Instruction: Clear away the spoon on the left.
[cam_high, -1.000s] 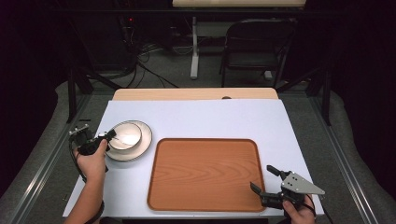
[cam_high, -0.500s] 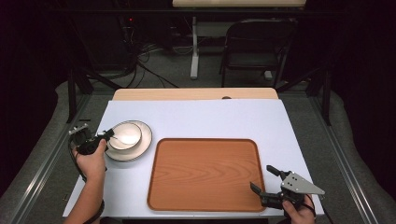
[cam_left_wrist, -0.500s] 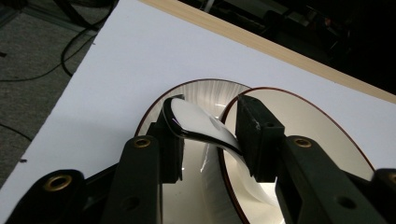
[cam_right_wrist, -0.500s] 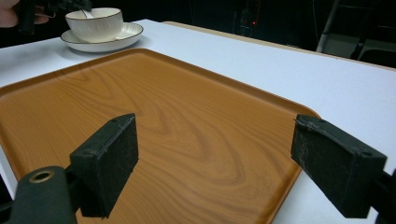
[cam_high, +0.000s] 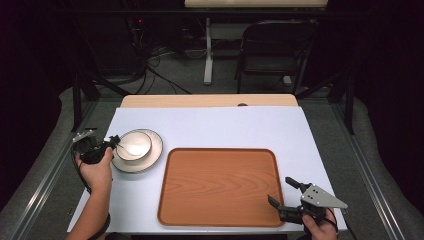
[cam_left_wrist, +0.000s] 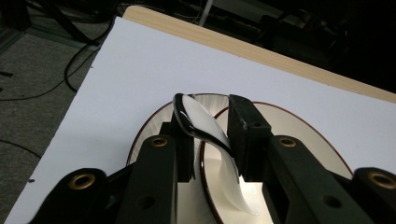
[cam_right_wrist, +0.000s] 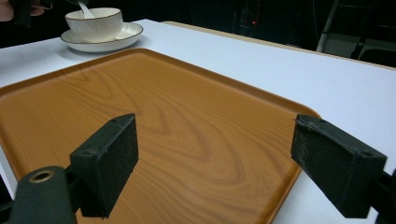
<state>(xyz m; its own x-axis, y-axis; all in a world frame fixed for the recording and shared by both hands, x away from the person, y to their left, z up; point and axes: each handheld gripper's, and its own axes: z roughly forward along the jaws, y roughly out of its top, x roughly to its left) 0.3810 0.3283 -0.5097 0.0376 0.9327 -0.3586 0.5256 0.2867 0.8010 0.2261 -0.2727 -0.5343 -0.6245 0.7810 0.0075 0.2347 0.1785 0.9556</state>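
Observation:
A white bowl (cam_high: 134, 144) stands on a white plate (cam_high: 150, 159) at the table's left. A white spoon (cam_left_wrist: 200, 122) with a dark edge slants down into the bowl (cam_left_wrist: 299, 135), above the plate (cam_left_wrist: 212, 99). My left gripper (cam_high: 106, 145) is at the bowl's left rim, shut on the spoon's handle; the left gripper (cam_left_wrist: 210, 127) view shows both pads pressing it. My right gripper (cam_high: 284, 192) hovers open over the near right corner of a wooden tray (cam_high: 220, 185). Between the right gripper's (cam_right_wrist: 224, 151) wide-apart jaws lies bare tray (cam_right_wrist: 187, 112), with the bowl (cam_right_wrist: 93, 21) far off.
A white mat (cam_high: 210, 127) covers the table, with a strip of bare wood (cam_high: 210, 100) at the far edge. Beyond the table stand a dark chair (cam_high: 272, 50) and cables on the floor (cam_high: 160, 70).

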